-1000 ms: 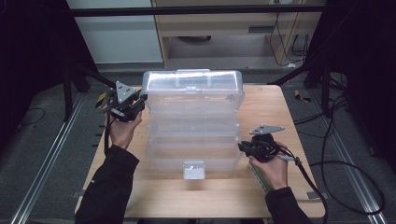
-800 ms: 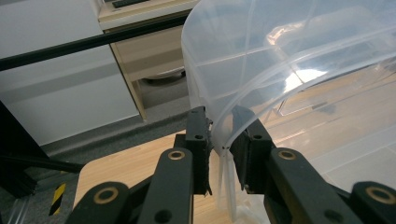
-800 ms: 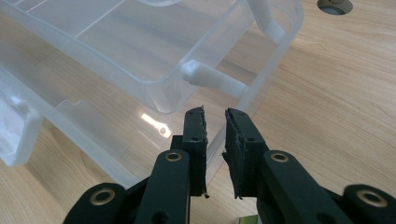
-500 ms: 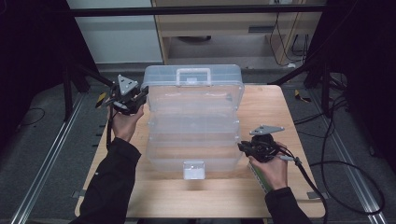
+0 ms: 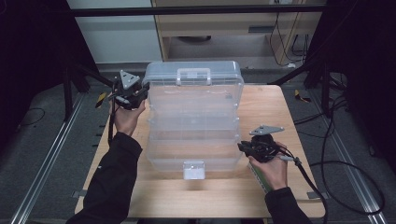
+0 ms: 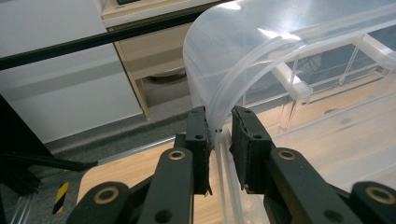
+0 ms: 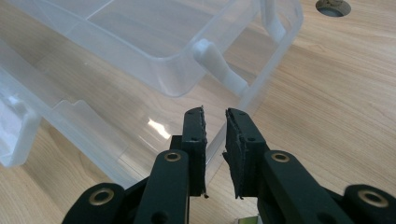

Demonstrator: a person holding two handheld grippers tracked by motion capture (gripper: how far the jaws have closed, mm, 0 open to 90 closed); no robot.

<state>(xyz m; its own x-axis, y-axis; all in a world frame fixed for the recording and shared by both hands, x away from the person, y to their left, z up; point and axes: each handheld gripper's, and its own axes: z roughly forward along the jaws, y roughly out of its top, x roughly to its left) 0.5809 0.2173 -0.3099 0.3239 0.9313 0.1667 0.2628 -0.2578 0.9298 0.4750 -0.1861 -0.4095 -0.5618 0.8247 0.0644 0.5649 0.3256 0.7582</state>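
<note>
Lid-opening underway: my left gripper (image 6: 219,126) pinches the clear plastic organizer case's lid rim (image 6: 224,100), my right gripper (image 7: 215,122) clamps its base wall (image 7: 219,140); next, swing further back.

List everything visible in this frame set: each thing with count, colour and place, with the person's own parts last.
Tiered storage box: one, clear plastic, middle of the table, tiers fanned open.
Lid: one, clear with a white handle, raised at the box's far end.
Latch: one, white, on the box's near edge.
Table: one, light wood.
Cabinet: one, beige, beyond the table.
Left gripper: one, black, at the lid's left edge, jaws closed on the rim.
Right gripper: one, black, at the box's near right corner, jaws astride a tray's wall.
Hands: two, dark sleeves, one per gripper.
</note>
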